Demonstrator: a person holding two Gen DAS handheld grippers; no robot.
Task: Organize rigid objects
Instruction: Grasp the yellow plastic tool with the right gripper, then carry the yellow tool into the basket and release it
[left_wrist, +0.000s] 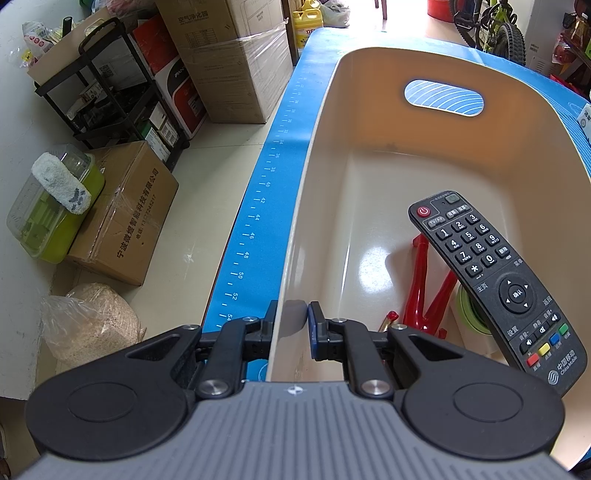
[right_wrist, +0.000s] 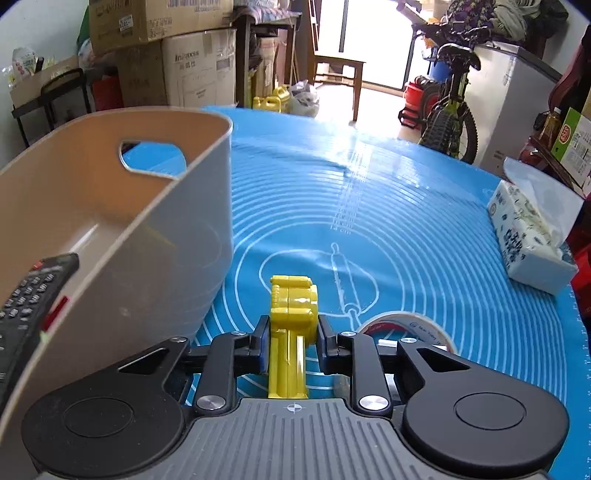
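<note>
Judging from what I see, the sorting is partly done. My left gripper (left_wrist: 291, 325) is clamped on the near wall of the beige bin (left_wrist: 325, 155), which sits on the blue mat (right_wrist: 406, 221). Inside it a black remote (left_wrist: 495, 280) already leans over a red tool (left_wrist: 421, 291) and a green roll (left_wrist: 467, 310). Left outside are a tape roll (right_wrist: 406, 325) and the yellow toy tool (right_wrist: 291, 314); my right gripper (right_wrist: 291, 343) straddles the latter, pads at its sides, but I cannot tell whether they grip it yet.
</note>
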